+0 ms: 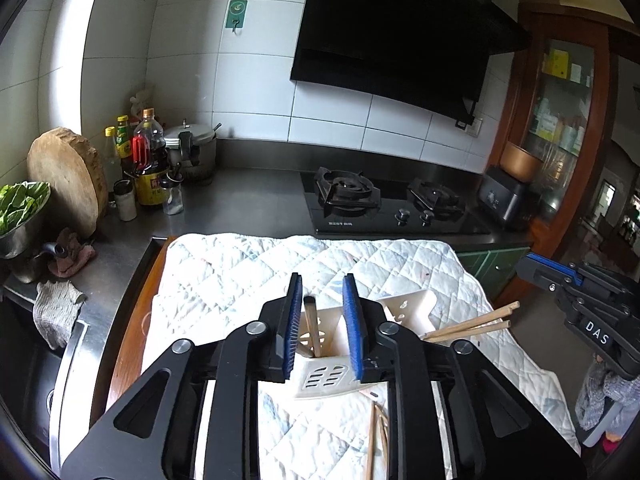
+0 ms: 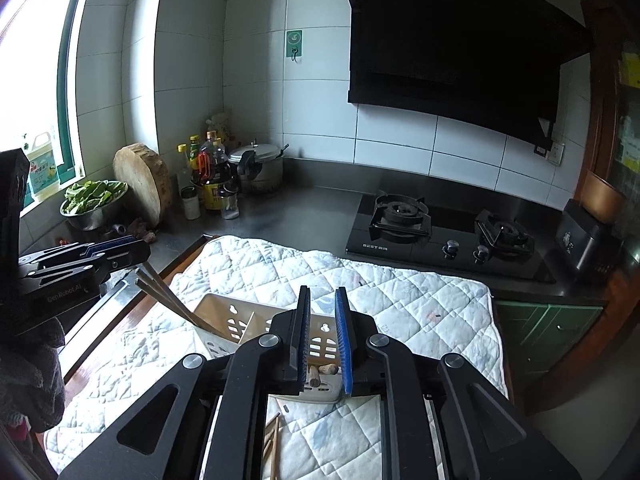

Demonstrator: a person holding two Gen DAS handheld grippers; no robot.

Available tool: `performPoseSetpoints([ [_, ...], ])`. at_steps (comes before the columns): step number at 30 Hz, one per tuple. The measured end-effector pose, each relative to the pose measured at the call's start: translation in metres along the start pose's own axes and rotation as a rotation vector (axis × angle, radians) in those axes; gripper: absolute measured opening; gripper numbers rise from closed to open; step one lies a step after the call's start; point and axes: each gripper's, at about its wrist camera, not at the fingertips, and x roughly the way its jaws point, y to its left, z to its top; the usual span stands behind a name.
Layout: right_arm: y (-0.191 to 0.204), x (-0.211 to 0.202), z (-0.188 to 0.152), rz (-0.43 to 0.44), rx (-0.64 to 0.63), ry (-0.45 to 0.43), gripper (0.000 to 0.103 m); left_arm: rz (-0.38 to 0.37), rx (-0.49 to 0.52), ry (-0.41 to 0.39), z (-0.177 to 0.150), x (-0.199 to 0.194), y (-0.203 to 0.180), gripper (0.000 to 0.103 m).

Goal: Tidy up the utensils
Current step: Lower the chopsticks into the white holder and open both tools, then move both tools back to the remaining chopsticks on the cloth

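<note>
Left wrist view showed the left tool (image 1: 322, 300) with its blue pads spread, a dark-tipped chopstick (image 1: 312, 328) standing loose between them, apparently untouched. That stick stood in a white slotted utensil holder (image 1: 320, 380), which rested on a quilted cloth (image 1: 240, 272) over the bench. More wooden chopsticks (image 1: 472, 324) leaned out of the holder toward 3 o'clock, and loose ones (image 1: 374, 432) lay on the cloth at 6 o'clock. The right tool (image 1: 568, 284) entered at 3 o'clock, marked "DAS". At 12 o'clock sat a gas hob (image 1: 384, 204) lettered "BESTAR", or similar. Bottles (image 1: 148, 160), a round chopping block (image 1: 66, 180) and a bowl of greens (image 1: 20, 208) crowded 10 o'clock.

Right wrist view showed the right tool (image 2: 323, 304) slightly parted over the holder (image 2: 224, 312), gripping nothing; stick ends (image 2: 320, 372) lay low between its pads. The left tool's (image 2: 120, 250) body read "GenRobot.AI".
</note>
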Motion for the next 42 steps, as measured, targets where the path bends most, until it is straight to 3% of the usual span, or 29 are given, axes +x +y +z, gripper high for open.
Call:
performPoseSetpoints([
  [5,0.000,-0.031,-0.011,0.028,0.004,-0.027,0.015,-0.012,0.021,-0.021,-0.009,-0.028,-0.004,0.031],
  [8,0.006,-0.050,-0.027,0.048,-0.001,-0.035,0.020,-0.013,0.033,-0.033,-0.022,-0.047,-0.007,0.042],
  [18,0.021,-0.084,-0.106,0.082,-0.002,-0.002,0.020,-0.042,0.040,0.012,-0.092,-0.079,-0.008,0.046],
  [31,0.038,-0.069,-0.219,0.079,0.060,0.137,0.021,-0.059,-0.009,0.161,-0.189,-0.062,0.004,0.059],
  [34,0.041,-0.060,-0.238,0.077,0.081,0.170,0.025,-0.048,-0.020,0.185,-0.204,-0.059,0.009,0.063],
  [42,0.050,-0.034,-0.271,0.070,0.087,0.267,0.025,-0.028,-0.058,0.231,-0.229,-0.051,0.015,0.069],
])
